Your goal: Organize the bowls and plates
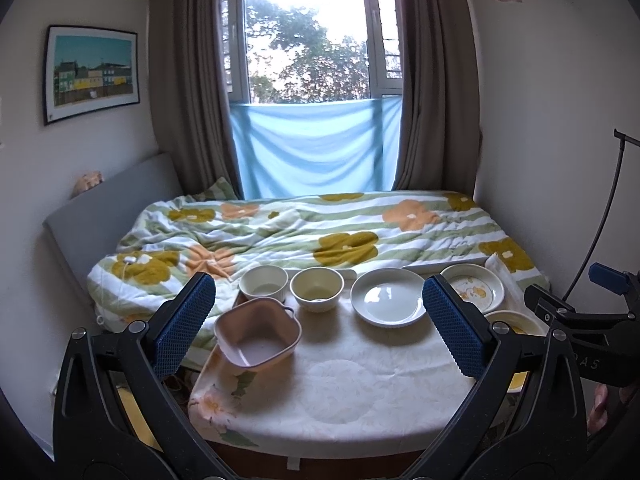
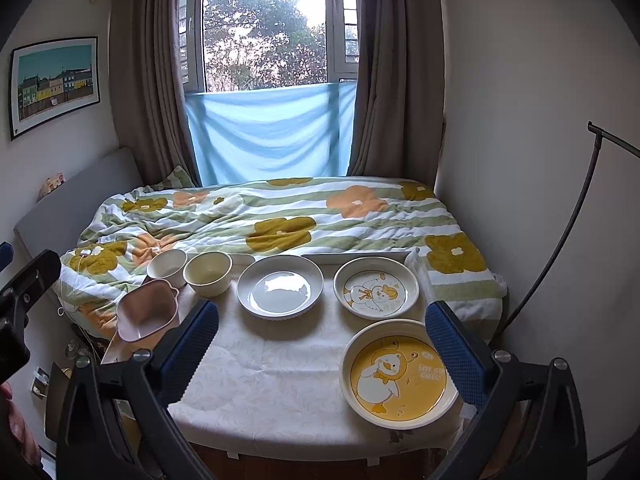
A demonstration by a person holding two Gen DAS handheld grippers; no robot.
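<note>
Left gripper (image 1: 318,326): jaws spread wide, holding nothing.
Right gripper (image 2: 322,346): jaws spread wide, holding nothing, level with the left.

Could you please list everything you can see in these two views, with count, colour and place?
Plain plate: 1, white, table's far middle.
Duck plates: 2, white one far right, yellow one near right.
Round bowls: 2, cream, far left.
Square bowl: 1, pink, left edge.
Table: 1, pale patterned cloth.
Bed quilt: 1, green-striped, floral, behind table.
Curtains: 2, brown, flanking window.
Blue cloth: 1, across window.
Picture: 1, left wall.
Left gripper: open, empty.
Right gripper: open, empty.
</note>
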